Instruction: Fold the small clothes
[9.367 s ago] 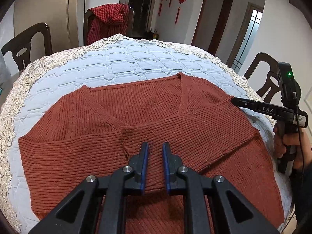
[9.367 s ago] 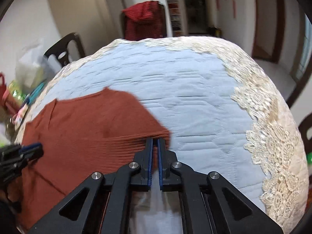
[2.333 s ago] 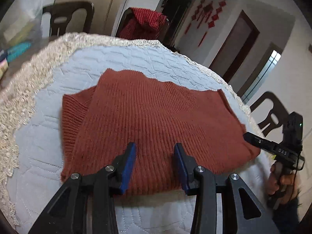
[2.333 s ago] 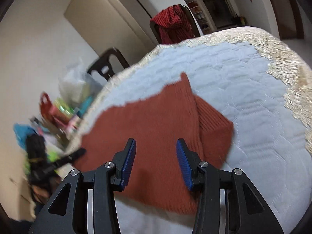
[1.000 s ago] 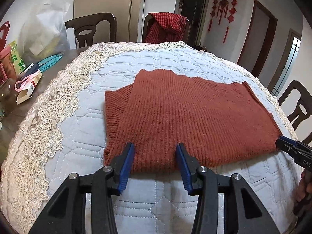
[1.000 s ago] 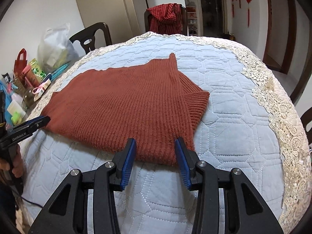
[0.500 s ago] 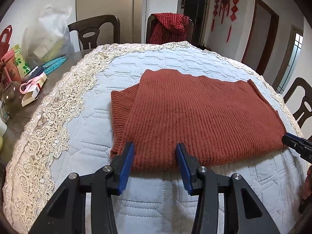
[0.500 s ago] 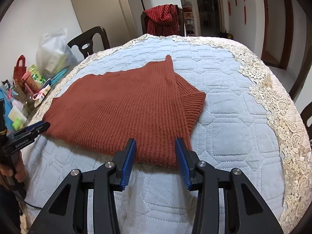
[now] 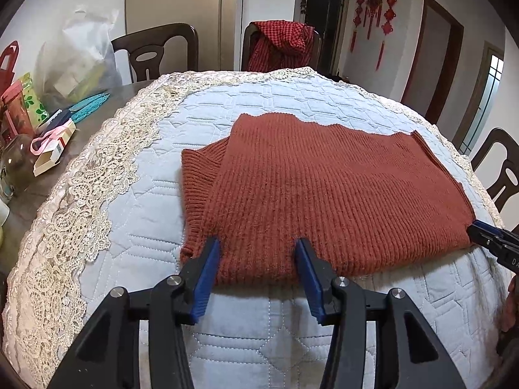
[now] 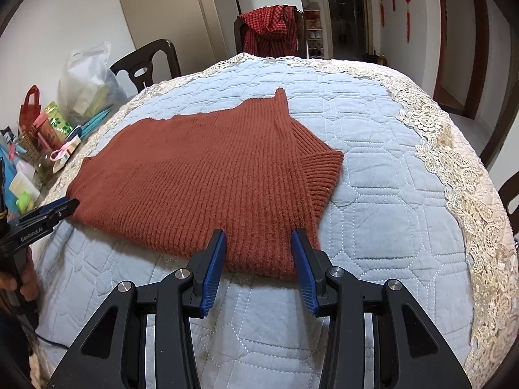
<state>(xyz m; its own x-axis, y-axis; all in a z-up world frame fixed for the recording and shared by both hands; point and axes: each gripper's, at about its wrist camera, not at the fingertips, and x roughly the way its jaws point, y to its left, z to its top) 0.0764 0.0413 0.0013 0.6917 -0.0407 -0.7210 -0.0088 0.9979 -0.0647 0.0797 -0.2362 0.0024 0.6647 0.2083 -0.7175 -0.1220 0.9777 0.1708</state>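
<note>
A rust-red ribbed sweater (image 9: 324, 188) lies folded flat on the quilted light-blue table cover (image 9: 142, 214); it also shows in the right wrist view (image 10: 201, 175). My left gripper (image 9: 256, 249) is open and empty, its blue-padded fingers straddling the sweater's near left edge. My right gripper (image 10: 258, 240) is open and empty, straddling the near right edge. Each gripper's tip shows in the other's view: the right one (image 9: 486, 236) at the sweater's right corner, the left one (image 10: 52, 210) at its left corner.
The cover has a lace border (image 9: 65, 220). Bags, boxes and a jar (image 9: 39, 129) crowd the bare table at left. Dark chairs (image 9: 155, 52) ring the table; one holds a red checked garment (image 9: 282, 45).
Over the earlier frames the spread sweater was folded into a rectangle. In the last second both open grippers drew slightly nearer its front edge.
</note>
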